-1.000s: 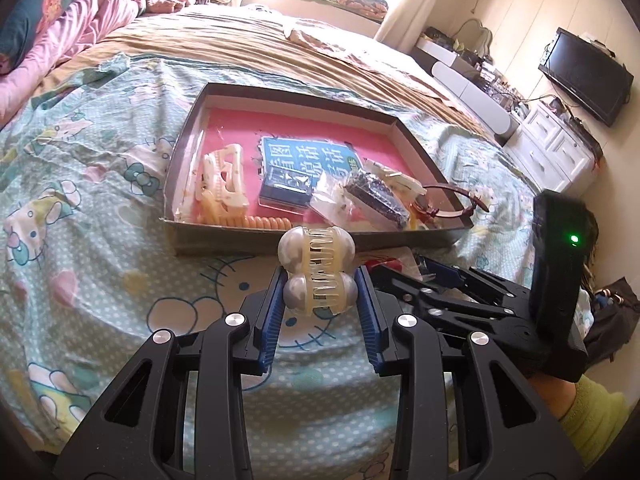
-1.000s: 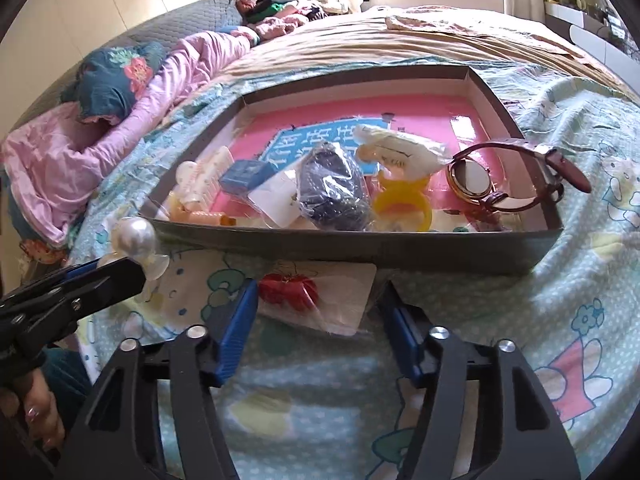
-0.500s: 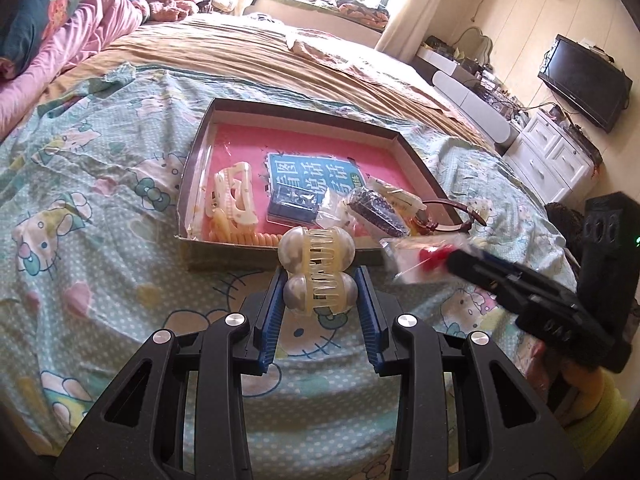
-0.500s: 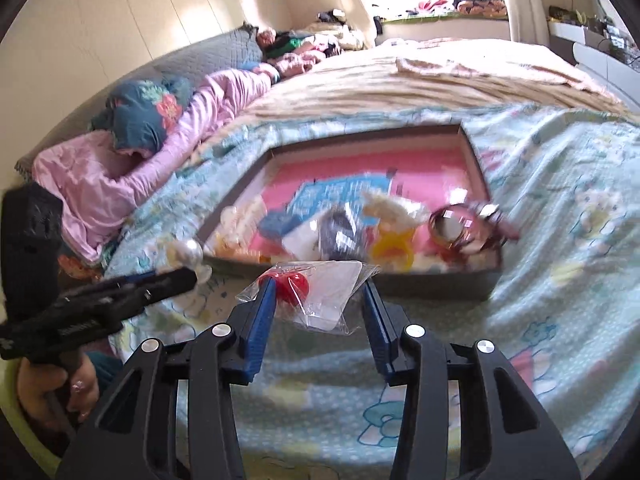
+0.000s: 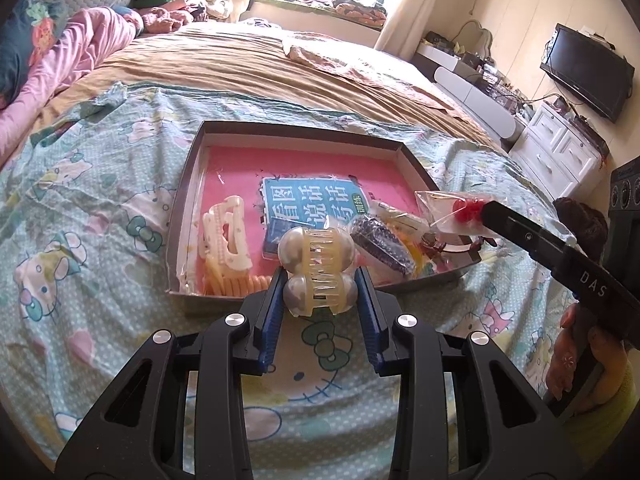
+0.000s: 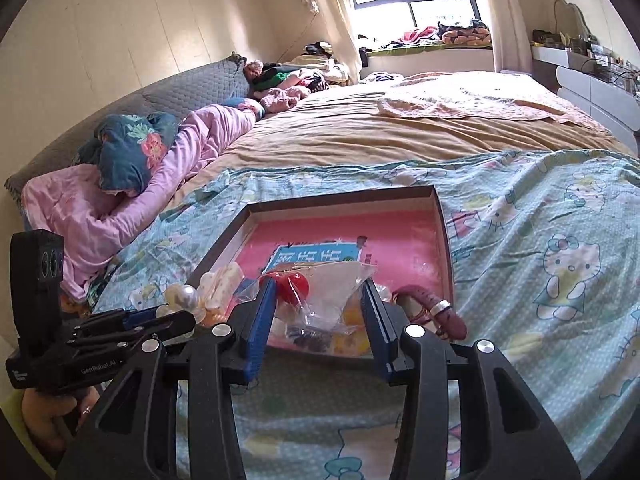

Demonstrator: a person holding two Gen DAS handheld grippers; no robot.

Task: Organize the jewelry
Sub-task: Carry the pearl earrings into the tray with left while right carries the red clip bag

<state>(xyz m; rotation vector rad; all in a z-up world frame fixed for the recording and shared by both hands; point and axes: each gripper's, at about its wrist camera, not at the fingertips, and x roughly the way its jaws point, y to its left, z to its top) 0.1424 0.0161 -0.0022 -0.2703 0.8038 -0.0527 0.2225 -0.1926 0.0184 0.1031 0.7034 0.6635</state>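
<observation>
My left gripper [image 5: 320, 292] is shut on a pearl hair claw clip [image 5: 317, 268] and holds it above the near wall of the shallow box [image 5: 304, 130] with a pink floor. My right gripper [image 6: 318, 304] is shut on a clear plastic bag [image 6: 332, 292] with a red piece [image 6: 294, 288] inside, lifted over the box's near right part; the bag also shows in the left wrist view [image 5: 452, 210]. In the box lie a white claw clip [image 5: 226, 236], a blue booklet [image 5: 312, 208], a dark bagged item [image 5: 380, 246] and a brown-strap watch [image 6: 432, 308].
The box sits on a Hello Kitty bedspread [image 5: 100, 216] over a wide bed. Pink bedding and pillows [image 6: 132, 196] lie at the left. White drawers [image 5: 560, 156] and a TV [image 5: 586, 70] stand beyond the bed's right side.
My right gripper closed on the bag with the red piece, lifted it off the bedspread and carried it up over the box. My left gripper kept the pearl clip and rose slightly.
</observation>
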